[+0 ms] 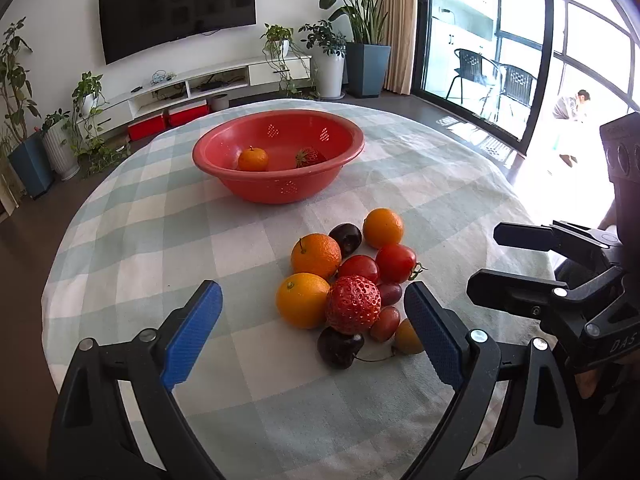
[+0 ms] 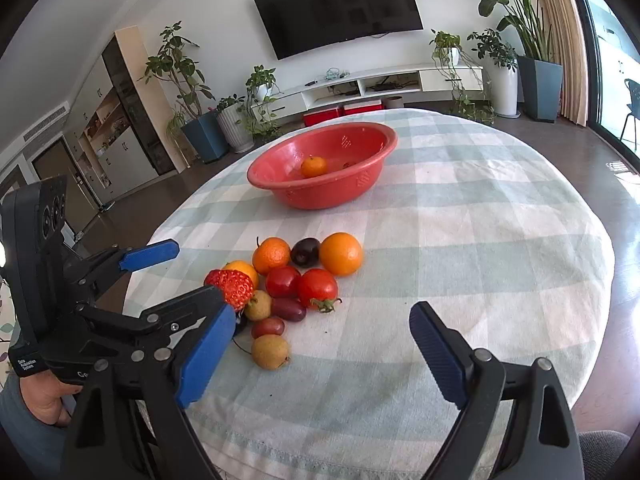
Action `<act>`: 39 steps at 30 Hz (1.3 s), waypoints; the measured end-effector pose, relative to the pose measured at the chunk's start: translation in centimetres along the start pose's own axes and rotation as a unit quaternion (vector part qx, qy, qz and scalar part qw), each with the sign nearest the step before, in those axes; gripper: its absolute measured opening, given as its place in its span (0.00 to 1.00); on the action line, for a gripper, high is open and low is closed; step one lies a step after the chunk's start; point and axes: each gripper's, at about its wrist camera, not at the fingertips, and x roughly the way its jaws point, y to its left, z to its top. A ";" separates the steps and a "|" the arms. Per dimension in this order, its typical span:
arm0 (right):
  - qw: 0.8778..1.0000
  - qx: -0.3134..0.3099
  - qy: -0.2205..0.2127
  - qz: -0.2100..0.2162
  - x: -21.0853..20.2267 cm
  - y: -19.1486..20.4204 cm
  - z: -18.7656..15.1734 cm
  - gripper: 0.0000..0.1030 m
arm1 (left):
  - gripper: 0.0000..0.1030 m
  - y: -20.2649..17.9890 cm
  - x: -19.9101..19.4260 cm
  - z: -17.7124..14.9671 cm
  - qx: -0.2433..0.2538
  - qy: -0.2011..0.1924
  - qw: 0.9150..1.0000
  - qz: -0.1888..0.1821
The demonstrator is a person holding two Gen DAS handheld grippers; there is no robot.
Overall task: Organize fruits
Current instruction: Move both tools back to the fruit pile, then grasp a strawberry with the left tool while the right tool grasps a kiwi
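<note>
Here, fruit pile [image 1: 348, 284] beyond open left gripper [image 1: 312, 332]

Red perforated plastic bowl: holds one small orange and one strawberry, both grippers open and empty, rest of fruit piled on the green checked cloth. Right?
All correct except the cloth: the left wrist view shows the checked tablecloth is pale blue and white, not green.

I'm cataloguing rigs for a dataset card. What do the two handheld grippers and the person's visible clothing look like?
Both are black scissor-linkage frames with silver rivets. The left gripper and right gripper carry blue textured finger pads. Each has a dark boxy camera housing with round lenses, and white lettering marks the bodies. A blue-grey sleeve covers the person's left arm.
</note>
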 end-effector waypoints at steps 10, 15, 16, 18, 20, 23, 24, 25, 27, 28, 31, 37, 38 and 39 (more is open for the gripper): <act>1.000 0.004 0.000 -0.006 0.4 -0.2 -0.2 0.86 | 0.61 0.4 1.5 0.1 0.003 0.010 1.000 -0.017; 1.000 0.003 -0.001 -0.009 0.6 -0.2 -0.1 0.86 | 0.61 -0.2 1.3 0.0 0.017 0.000 1.000 -0.026; 1.000 0.004 -0.001 -0.009 0.5 -0.3 -0.1 0.86 | 0.61 -0.3 1.3 0.0 0.018 -0.001 0.999 -0.028; 1.000 0.007 -0.002 -0.009 0.5 -0.3 0.0 0.85 | 0.60 -0.3 1.5 0.0 0.019 0.001 0.999 -0.033; 1.000 0.007 -0.002 -0.010 0.5 -0.3 0.0 0.85 | 0.48 -0.4 1.8 -0.2 0.022 0.007 0.999 -0.037; 1.000 0.007 -0.002 -0.010 0.5 -0.3 0.0 0.85 | 0.42 -0.5 2.1 -0.2 0.026 0.008 0.999 -0.037; 1.000 0.007 -0.001 -0.010 0.5 -0.3 0.0 0.85 | 0.41 -0.5 2.1 -0.2 0.027 0.007 0.999 -0.038; 1.000 0.007 -0.001 -0.010 0.5 -0.3 0.0 0.85 | 0.41 -0.5 2.1 -0.3 0.028 0.006 0.999 -0.038; 1.000 0.007 -0.001 -0.010 0.5 -0.3 0.0 0.85 | 0.41 -0.6 2.2 -0.3 0.031 0.005 0.999 -0.037; 1.000 0.006 -0.001 -0.010 0.5 -0.3 0.0 0.85 | 0.41 -0.6 2.2 -0.3 0.033 0.005 0.999 -0.036; 1.000 0.007 -0.002 -0.010 0.5 -0.3 0.0 0.85 | 0.41 -0.7 2.2 -0.3 0.035 0.005 0.999 -0.034; 1.000 0.006 -0.003 -0.010 0.4 -0.2 0.0 0.85 | 0.41 -0.8 2.3 -0.4 0.041 0.005 0.999 -0.025; 1.000 0.006 -0.003 -0.010 0.4 -0.3 0.0 0.85 | 0.41 -0.9 2.3 -0.4 0.043 0.005 0.999 -0.024; 1.000 0.006 -0.003 -0.010 0.4 -0.3 0.0 0.85 | 0.41 -1.0 2.3 -0.4 0.046 0.005 0.999 -0.021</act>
